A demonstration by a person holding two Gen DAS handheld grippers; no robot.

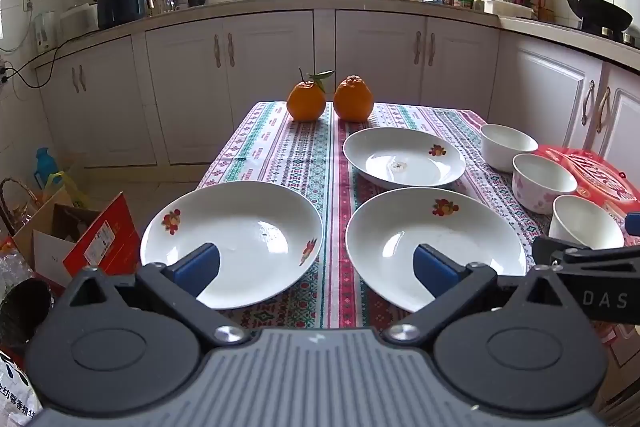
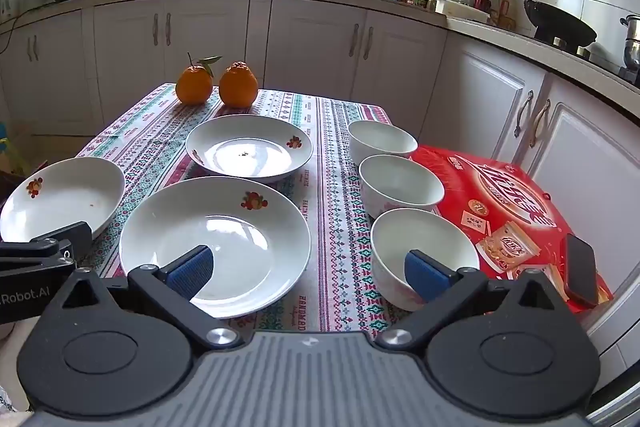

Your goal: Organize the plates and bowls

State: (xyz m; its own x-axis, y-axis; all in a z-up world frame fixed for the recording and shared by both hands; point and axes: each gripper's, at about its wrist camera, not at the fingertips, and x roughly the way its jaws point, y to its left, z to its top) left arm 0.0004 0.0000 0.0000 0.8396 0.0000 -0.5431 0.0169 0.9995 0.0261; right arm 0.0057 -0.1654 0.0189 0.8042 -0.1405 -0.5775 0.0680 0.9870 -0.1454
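Three white plates with fruit prints lie on the patterned tablecloth: a near left plate (image 1: 236, 239) (image 2: 60, 199), a near middle plate (image 1: 432, 243) (image 2: 216, 239) and a far plate (image 1: 404, 157) (image 2: 248, 147). Three white bowls stand in a row on the right: far (image 1: 506, 145) (image 2: 380, 143), middle (image 1: 542, 181) (image 2: 400, 185) and near (image 1: 584, 223) (image 2: 422, 251). My left gripper (image 1: 316, 267) is open and empty, above the near table edge between the two near plates. My right gripper (image 2: 310, 267) is open and empty, between the near middle plate and the near bowl.
Two oranges (image 1: 328, 101) (image 2: 216, 85) sit at the table's far edge. A red box (image 2: 512, 215) with a black phone (image 2: 582, 277) on it lies right of the bowls. Cardboard boxes (image 1: 80, 239) stand on the floor at left. White cabinets (image 1: 280, 67) run behind.
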